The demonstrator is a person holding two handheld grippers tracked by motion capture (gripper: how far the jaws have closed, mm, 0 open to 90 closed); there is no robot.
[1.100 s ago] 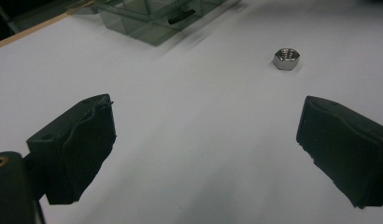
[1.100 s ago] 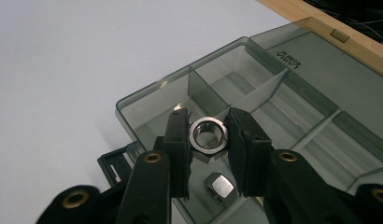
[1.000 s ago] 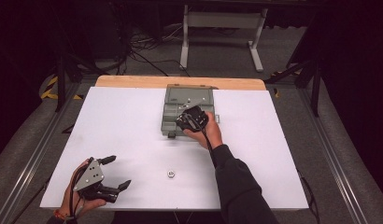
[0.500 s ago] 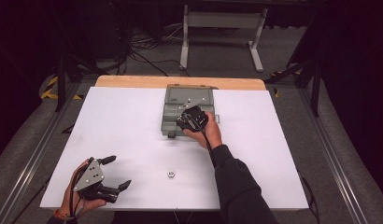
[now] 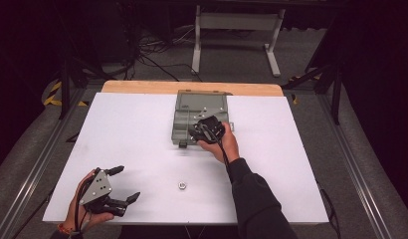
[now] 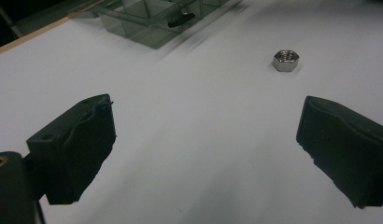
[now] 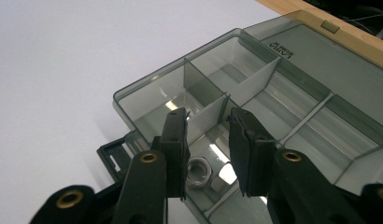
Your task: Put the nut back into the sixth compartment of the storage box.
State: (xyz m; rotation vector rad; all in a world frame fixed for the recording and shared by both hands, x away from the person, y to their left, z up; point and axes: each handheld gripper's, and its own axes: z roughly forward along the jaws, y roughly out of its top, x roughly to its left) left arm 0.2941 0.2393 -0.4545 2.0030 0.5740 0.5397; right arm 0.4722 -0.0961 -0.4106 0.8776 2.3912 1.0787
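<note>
My right hand-held gripper (image 7: pixel 206 140) hangs over the near compartment of the compartment box (image 5: pixel 192 107); its jaws have just been opening a little and stand slightly apart, clamping nothing. A nut (image 7: pixel 199 171) lies in that compartment below the jaws, released. Risk: a jaw pad could catch the divider (image 7: pixel 206 122) on withdrawal and drag the box. My left hand-held gripper (image 5: pixel 113 188) rests at the near left of the table (image 5: pixel 132 134), jaws wide apart and empty. A second nut (image 6: pixel 286 60) lies loose on the table, liable to roll if nudged

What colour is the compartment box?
Translucent smoky grey box; clearest in the right gripper view.
</note>
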